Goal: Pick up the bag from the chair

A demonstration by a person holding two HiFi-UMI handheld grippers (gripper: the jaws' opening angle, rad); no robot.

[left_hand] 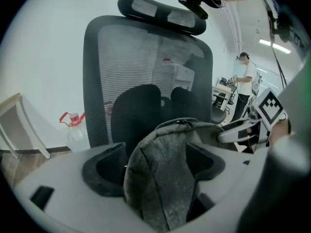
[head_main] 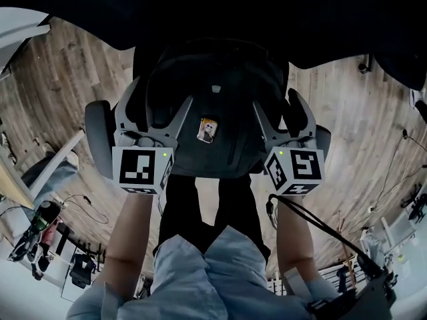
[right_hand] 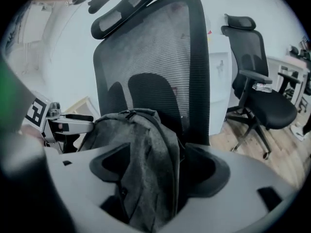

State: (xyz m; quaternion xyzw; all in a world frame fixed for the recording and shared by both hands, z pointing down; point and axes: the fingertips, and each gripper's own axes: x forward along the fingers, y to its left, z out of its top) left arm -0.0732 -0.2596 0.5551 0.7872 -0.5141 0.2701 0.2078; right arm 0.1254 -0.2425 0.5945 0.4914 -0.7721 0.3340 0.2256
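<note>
Upright on the seat of a black mesh chair [left_hand: 146, 57]: the grey bag [head_main: 227, 139], back against the chair's back, zip running along its top edge, well below the headrest [left_hand: 160, 11]. On the bag's front, a small rectangular tag [head_main: 208, 130] with a picture, too small to read. On the cubes of both grippers, black-and-white square markers and no letters. Jaws of the left gripper [head_main: 157, 104] spread wide, clamping nothing, with the bag's left side edge standing between the pads and a dark gap beside it. Jaws of the right gripper [head_main: 277, 105] likewise wide apart, straddling the bag's right side edge without squeezing it. Wooden floor [head_main: 80, 79] open on both sides of the chair in the head view. Well apart to the right in the right gripper view, a second black chair [right_hand: 257, 91]. By the wall past the chair's left side, a clear bottle [left_hand: 73, 125] with a red cap. Far off among desks, a standing person [left_hand: 245, 79].
</note>
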